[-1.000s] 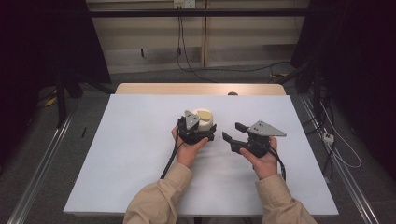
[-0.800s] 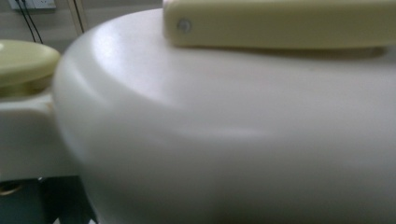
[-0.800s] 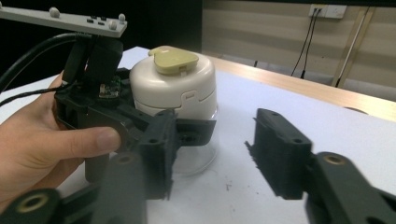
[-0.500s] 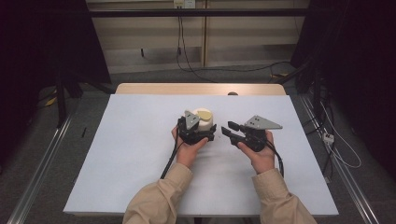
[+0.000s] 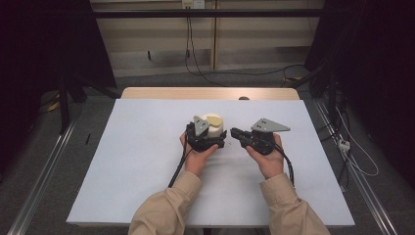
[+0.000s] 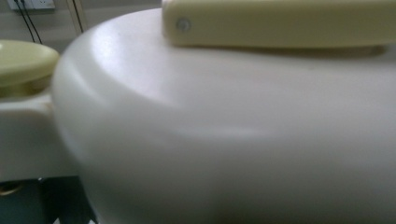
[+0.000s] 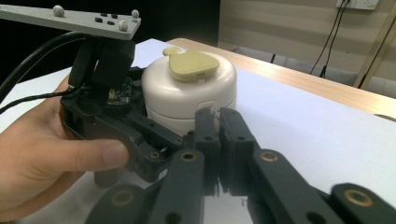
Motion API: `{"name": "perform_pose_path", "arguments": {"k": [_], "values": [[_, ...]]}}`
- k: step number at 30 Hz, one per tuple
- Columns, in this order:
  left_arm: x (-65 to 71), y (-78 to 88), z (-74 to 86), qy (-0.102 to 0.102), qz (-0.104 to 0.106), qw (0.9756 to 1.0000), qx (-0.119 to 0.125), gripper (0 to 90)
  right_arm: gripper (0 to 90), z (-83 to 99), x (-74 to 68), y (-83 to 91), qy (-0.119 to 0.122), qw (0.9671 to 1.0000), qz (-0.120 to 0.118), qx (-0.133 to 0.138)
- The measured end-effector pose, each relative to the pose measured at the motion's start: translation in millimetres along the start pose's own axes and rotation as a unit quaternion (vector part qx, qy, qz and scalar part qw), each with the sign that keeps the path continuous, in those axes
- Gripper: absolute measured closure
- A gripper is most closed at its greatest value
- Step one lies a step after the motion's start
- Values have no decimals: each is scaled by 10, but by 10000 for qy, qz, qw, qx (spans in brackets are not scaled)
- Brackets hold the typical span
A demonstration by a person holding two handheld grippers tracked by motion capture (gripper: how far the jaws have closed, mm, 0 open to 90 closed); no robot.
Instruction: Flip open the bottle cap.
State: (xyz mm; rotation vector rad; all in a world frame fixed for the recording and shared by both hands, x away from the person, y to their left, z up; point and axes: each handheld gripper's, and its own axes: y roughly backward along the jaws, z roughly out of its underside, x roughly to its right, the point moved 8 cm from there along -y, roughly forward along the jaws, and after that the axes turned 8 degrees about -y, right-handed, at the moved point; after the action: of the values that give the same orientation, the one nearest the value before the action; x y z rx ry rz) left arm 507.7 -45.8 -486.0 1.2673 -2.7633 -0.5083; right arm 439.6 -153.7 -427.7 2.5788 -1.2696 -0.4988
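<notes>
A round white container [image 5: 214, 125] with a pale yellow flap [image 7: 189, 64] on its top stands mid-table. My left gripper [image 5: 211, 138] is shut on the container's lower body, which looms very close in the left gripper view [image 6: 233, 140]. In the right gripper view one left jaw runs along the container's front, and the other is hidden behind it. My right gripper [image 7: 218, 116] is shut, jaws pressed together. Its tips sit at a small white tab on the container's side. Whether they touch the tab is unclear.
The white sheet [image 5: 147, 161] covers the table, with a wooden edge [image 5: 210, 93] at the far side. Cables [image 5: 288, 169] trail from both grippers toward the person. Metal rails [image 5: 44, 166] run along the floor on both sides.
The right gripper has moved left across the table, from well apart to right beside the container. The left gripper and container have stayed in place.
</notes>
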Motion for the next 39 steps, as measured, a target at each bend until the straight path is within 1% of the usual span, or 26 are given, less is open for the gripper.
{"name": "perform_pose_path", "arguments": {"k": [1,3,6,10,15,18,24,27,35,36,39], "values": [[1,0,0,15,-9,10000,2,51,893,0,-10,-10,9,10000,-38,-36],[2,0,0,14,-14,10000,0,51,900,-10,-10,-28,54,10000,-22,-64],[2,0,0,10,-13,10000,-2,51,900,-37,-7,-55,1,10000,-20,-61],[4,0,-1,11,-16,10000,-2,51,900,-64,-13,-92,31,9999,-68,-79],[3,1,1,0,-16,10000,-11,51,900,-61,-10,-148,-4,9999,-90,-117],[3,0,1,6,-16,10000,-9,51,900,-61,-18,-182,33,9998,-122,-140],[3,1,4,-10,-10,10000,-21,51,900,-85,-26,-225,89,9998,-92,-172],[4,0,4,-9,-10,10000,-22,51,900,-97,-32,-240,80,9998,-88,-176],[5,0,3,-10,-15,10000,-18,51,900,-96,-49,-296,127,9996,-122,-232],[2,1,4,-36,-17,10000,-28,51,900,-99,-51,-299,123,9996,-119,-223],[7,0,3,-9,-20,10000,-16,51,900,-100,-44,-304,123,9996,-101,-223]]}}
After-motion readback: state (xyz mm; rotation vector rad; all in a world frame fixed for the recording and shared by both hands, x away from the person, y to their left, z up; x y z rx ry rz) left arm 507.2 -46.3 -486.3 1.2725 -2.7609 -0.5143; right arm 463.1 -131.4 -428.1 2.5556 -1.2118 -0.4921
